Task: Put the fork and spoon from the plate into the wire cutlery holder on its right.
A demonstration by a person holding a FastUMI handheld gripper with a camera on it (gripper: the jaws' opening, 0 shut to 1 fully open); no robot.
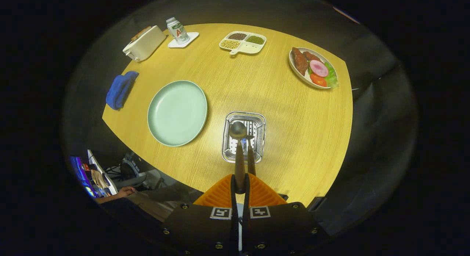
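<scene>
My gripper [240, 180] hangs high above the table and is shut on the wooden handle of the spoon [238, 131]. The spoon's metal bowl points down into the wire cutlery holder [228, 153], which stands just right of the pale green plate [177, 112]. The fork [250, 149] lies close along the spoon's right side, tines down inside the holder. Its handle end reaches the edge of my right finger, and I cannot tell whether that finger presses on it. The plate has nothing on it.
At the table's far side stand a white toaster [144, 43], a can on a white coaster [177, 30], a divided dish of beans [243, 42] and a plate of food [313, 68]. A blue cloth [120, 89] lies at the left edge. A person's hand [126, 191] shows below the table.
</scene>
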